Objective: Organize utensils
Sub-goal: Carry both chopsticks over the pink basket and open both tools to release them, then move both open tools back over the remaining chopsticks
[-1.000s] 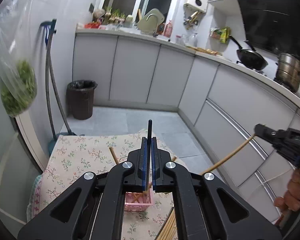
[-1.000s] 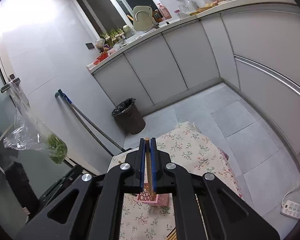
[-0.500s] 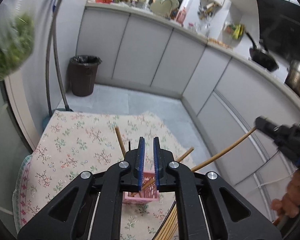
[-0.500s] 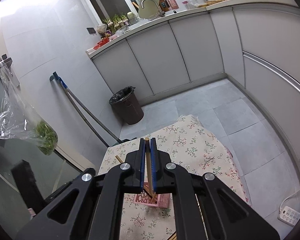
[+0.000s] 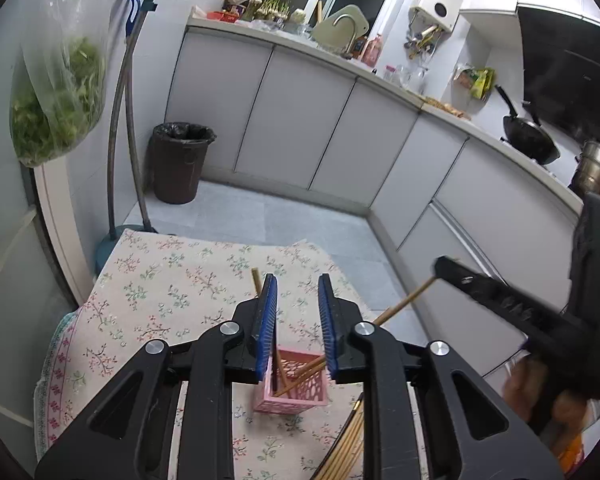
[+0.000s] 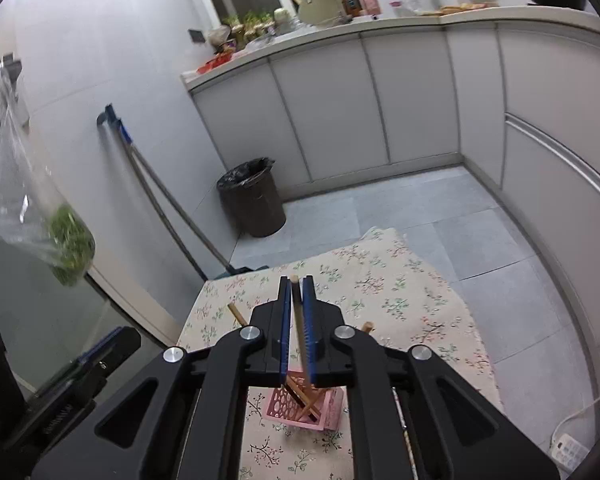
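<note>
A pink perforated holder [image 5: 296, 386] stands on the floral tablecloth [image 5: 172, 280] and holds a few wooden chopsticks. My left gripper [image 5: 298, 294] is open and empty above the holder. My right gripper [image 6: 296, 286] is shut on a wooden chopstick [image 6: 300, 332] whose lower end reaches into the holder [image 6: 308, 406]. In the left wrist view the right gripper [image 5: 444, 266] comes in from the right with that chopstick [image 5: 404, 304] slanting down to the holder. A bundle of loose chopsticks [image 5: 346, 444] lies on the cloth to the holder's right.
A dark bin [image 5: 180, 160] and a mop [image 5: 120, 128] stand on the tiled floor beyond the table. A bag of greens [image 5: 56, 112] hangs at the left. Grey cabinets [image 5: 300, 120] run along the back and right, with a wok [image 5: 528, 142] on the counter.
My left gripper has let go of a dark chopstick and opened. The right gripper has come down and closer with its chopstick, whose tip now rests in the holder.
</note>
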Tool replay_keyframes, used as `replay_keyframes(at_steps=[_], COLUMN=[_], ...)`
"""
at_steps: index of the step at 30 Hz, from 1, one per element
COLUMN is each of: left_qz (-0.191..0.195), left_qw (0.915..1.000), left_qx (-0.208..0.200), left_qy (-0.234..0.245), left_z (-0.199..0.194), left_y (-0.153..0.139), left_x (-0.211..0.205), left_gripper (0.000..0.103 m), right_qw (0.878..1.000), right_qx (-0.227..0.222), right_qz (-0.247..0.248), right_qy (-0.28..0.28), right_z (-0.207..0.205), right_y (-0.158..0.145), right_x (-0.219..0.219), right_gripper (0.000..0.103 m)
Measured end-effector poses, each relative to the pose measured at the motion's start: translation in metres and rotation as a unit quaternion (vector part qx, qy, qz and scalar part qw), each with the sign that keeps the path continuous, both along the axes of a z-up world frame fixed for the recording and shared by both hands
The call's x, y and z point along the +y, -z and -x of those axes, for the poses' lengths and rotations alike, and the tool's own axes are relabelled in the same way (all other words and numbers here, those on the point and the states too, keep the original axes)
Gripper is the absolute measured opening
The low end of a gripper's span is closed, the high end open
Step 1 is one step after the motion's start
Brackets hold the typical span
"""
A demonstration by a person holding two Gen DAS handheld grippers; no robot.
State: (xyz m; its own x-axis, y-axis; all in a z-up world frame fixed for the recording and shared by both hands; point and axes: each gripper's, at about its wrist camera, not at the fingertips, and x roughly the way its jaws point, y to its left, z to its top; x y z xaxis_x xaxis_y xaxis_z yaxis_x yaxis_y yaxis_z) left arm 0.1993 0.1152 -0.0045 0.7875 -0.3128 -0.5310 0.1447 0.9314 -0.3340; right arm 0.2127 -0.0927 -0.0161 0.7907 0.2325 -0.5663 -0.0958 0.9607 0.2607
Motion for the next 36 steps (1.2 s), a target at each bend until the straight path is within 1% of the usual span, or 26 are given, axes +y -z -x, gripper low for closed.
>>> replay_keyframes(at_steps=[2, 3, 6, 8, 9, 10, 12, 15, 16, 18, 20, 22, 25, 26, 28, 30, 32, 33, 34, 36], left_qz=[0.0, -0.006, -0.017, -0.023, -0.026, -0.028, -0.037, -0.049, -0.052, -0.057, -0.063, -0.071, -0.077, -0.079, -0.083, -0.086, -0.092, -0.096, -0.098, -0.099], left_qw=[1.0, 0.9999, 0.9998, 0.9997, 0.9996, 0.9996, 0.9993, 0.9988, 0.9986, 0.9983, 0.9979, 0.9974, 0.9968, 0.9966, 0.9963, 0.996, 0.9953, 0.9947, 0.9944, 0.9935], left_qx=[0.006, 0.01, 0.009, 0.009, 0.008, 0.008, 0.006, 0.004, 0.004, 0.009, 0.011, 0.014, 0.02, 0.021, 0.022, 0.022, 0.028, 0.033, 0.038, 0.052], left_qy=[-0.001, 0.001, 0.0, 0.001, 0.003, 0.004, 0.005, 0.004, 0.005, 0.006, 0.006, 0.008, 0.009, 0.009, 0.008, 0.01, 0.015, 0.017, 0.017, 0.02], left_z=[-0.001, -0.002, 0.0, 0.001, 0.002, 0.003, 0.006, 0.009, 0.01, 0.01, 0.012, 0.013, 0.015, 0.016, 0.017, 0.02, 0.021, 0.022, 0.022, 0.025], left_y=[0.004, 0.006, 0.008, 0.008, 0.007, 0.008, 0.008, 0.01, 0.011, 0.014, 0.016, 0.02, 0.025, 0.026, 0.028, 0.031, 0.035, 0.039, 0.042, 0.052], left_x=[0.0, -0.001, -0.003, -0.005, -0.007, -0.009, -0.013, -0.018, -0.02, -0.022, -0.025, -0.027, -0.029, -0.03, -0.033, -0.035, -0.038, -0.041, -0.042, -0.044], left_gripper=[0.024, 0.025, 0.029, 0.029, 0.03, 0.031, 0.041, 0.051, 0.052, 0.06, 0.063, 0.064, 0.065, 0.068, 0.072, 0.08, 0.085, 0.087, 0.088, 0.092], right_qw=[1.0, 1.0, 0.999, 0.999, 0.999, 0.999, 0.999, 0.999, 0.999, 0.999, 0.999, 0.999, 0.998, 0.998, 0.998, 0.997, 0.997, 0.997, 0.996, 0.995], right_qx=[0.015, 0.021, 0.028, 0.031, 0.032, 0.032, 0.029, 0.032, 0.033, 0.035, 0.036, 0.038, 0.043, 0.045, 0.047, 0.05, 0.054, 0.056, 0.056, 0.057], right_qz=[0.012, 0.015, 0.021, 0.022, 0.022, 0.024, 0.024, 0.025, 0.026, 0.027, 0.03, 0.032, 0.032, 0.032, 0.033, 0.031, 0.029, 0.027, 0.022, 0.009], right_qy=[-0.011, -0.014, -0.012, -0.008, -0.006, -0.003, 0.002, 0.004, 0.005, 0.01, 0.013, 0.017, 0.024, 0.026, 0.033, 0.039, 0.045, 0.052, 0.061, 0.083], right_z=[-0.003, -0.003, 0.003, 0.007, 0.01, 0.013, 0.019, 0.026, 0.027, 0.031, 0.035, 0.038, 0.043, 0.045, 0.048, 0.053, 0.057, 0.06, 0.063, 0.071], right_y=[0.016, 0.021, 0.028, 0.03, 0.03, 0.03, 0.03, 0.031, 0.031, 0.033, 0.035, 0.037, 0.042, 0.044, 0.047, 0.052, 0.057, 0.06, 0.063, 0.07], right_x=[0.008, 0.009, 0.008, 0.004, 0.001, -0.001, -0.005, -0.011, -0.012, -0.016, -0.018, -0.019, -0.024, -0.025, -0.029, -0.033, -0.039, -0.042, -0.047, -0.06], right_gripper=[0.014, 0.021, 0.023, 0.023, 0.024, 0.028, 0.033, 0.036, 0.039, 0.042, 0.043, 0.049, 0.052, 0.053, 0.06, 0.067, 0.073, 0.078, 0.085, 0.093])
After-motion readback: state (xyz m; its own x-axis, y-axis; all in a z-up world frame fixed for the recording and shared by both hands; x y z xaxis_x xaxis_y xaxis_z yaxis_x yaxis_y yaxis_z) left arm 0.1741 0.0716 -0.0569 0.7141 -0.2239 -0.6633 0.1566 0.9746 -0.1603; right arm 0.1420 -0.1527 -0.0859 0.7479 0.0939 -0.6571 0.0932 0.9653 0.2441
